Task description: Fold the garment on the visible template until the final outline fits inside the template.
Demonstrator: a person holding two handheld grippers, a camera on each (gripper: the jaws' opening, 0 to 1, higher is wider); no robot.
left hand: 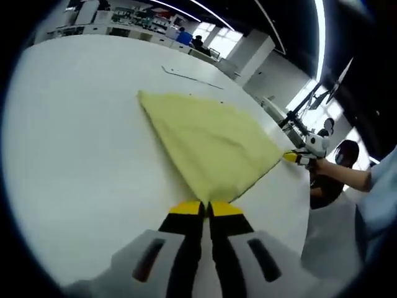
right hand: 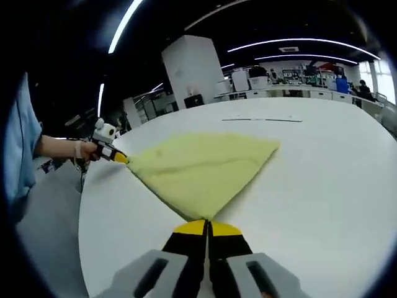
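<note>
While both grippers pinch opposite corners, the yellow cloth (left hand: 208, 146) lies spread flat on the white surface (left hand: 80, 143), well inside its edges. In the left gripper view the left gripper (left hand: 206, 207) has its yellow-tipped jaws pressed together on the near corner of the cloth, which fans out away from the tips. The right gripper (left hand: 290, 158) comes in from the right in that view, its yellow tip touching the cloth's right corner, held by a hand (left hand: 322, 165) with a bare forearm behind it.

In the right gripper view the cloth (right hand: 201, 164) again fans out from the right gripper (right hand: 208, 227), jaws together and clamped on the near corner. The left gripper (right hand: 120, 158) shows at the left, its tip on the cloth's far-left corner, with a hand (right hand: 84, 149) gripping it and a light blue sleeve (right hand: 22, 149) at the frame edge.

The cloth looks roughly triangular in both views, with one long folded edge. A thin dark line (left hand: 192, 77) is marked on the surface beyond the cloth, apart from it; the same line (right hand: 262, 120) shows in the right gripper view. No template outline beyond that line can be made out.

No brand, label or writing can be read on the cloth, grippers or surface. Desks and equipment (right hand: 291, 77) stand far behind, too small to read. A white pillar (right hand: 189, 68) rises behind the surface.
</note>
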